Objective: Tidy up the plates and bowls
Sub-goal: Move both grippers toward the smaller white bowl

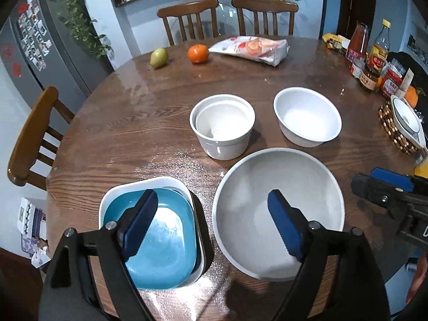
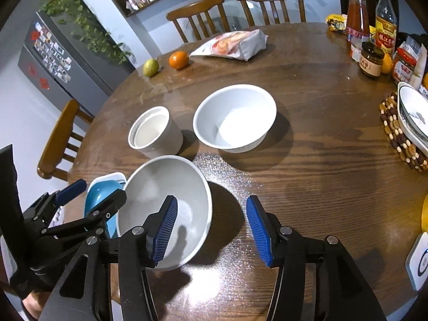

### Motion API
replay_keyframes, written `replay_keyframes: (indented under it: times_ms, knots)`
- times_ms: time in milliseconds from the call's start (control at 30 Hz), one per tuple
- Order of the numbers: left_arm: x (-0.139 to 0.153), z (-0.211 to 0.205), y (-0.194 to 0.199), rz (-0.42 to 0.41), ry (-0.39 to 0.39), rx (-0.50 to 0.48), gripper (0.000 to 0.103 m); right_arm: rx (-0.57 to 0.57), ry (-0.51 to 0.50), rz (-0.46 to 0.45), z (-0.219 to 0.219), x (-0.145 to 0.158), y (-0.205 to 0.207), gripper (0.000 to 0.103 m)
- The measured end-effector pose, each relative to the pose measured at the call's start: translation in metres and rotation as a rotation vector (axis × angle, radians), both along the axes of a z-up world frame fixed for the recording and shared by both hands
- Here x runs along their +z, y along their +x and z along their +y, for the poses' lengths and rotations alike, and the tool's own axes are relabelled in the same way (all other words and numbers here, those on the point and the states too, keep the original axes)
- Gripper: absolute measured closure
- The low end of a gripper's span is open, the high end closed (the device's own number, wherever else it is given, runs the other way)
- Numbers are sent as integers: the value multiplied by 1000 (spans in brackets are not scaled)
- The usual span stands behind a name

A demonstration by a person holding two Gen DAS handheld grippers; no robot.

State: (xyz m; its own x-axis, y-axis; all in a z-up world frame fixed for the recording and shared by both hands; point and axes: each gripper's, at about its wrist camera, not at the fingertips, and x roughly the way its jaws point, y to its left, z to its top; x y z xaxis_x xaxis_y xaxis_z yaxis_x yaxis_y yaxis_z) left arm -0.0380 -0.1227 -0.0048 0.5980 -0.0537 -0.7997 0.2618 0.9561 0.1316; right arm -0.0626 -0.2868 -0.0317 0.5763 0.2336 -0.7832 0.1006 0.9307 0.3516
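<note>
I'm angling both grippers downward, jaws apart and empty: left gripper (image 1: 211, 224) straddling the square blue plate (image 1: 163, 243) and large grey round bowl (image 1: 278, 211); right gripper (image 2: 211, 230) beside that bowl. Only the left view is showing the plate fully.

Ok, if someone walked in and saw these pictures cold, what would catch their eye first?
Probably the big white bowl at the near edge of the round wooden table, with both open, blue-padded grippers hovering over it, the left gripper and the right gripper. Just left of it, a teal plate sits in a white square dish. An orange glows at the far edge.
</note>
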Motion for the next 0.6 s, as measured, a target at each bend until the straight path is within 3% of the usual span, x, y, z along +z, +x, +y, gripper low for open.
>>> replay_keyframes:
  times_ms: [267,400,600]
  knots:
    - [12,-11,-25,-62,13,35,14,42,8,-51,-6,15,-19,48]
    - [14,-16,-37,-78,16,46,5,59,14,-62,-11,18,-28,48]
    - [15,-25,-49,-88,27,53,4,59,24,-71,-21,20,-38,46]
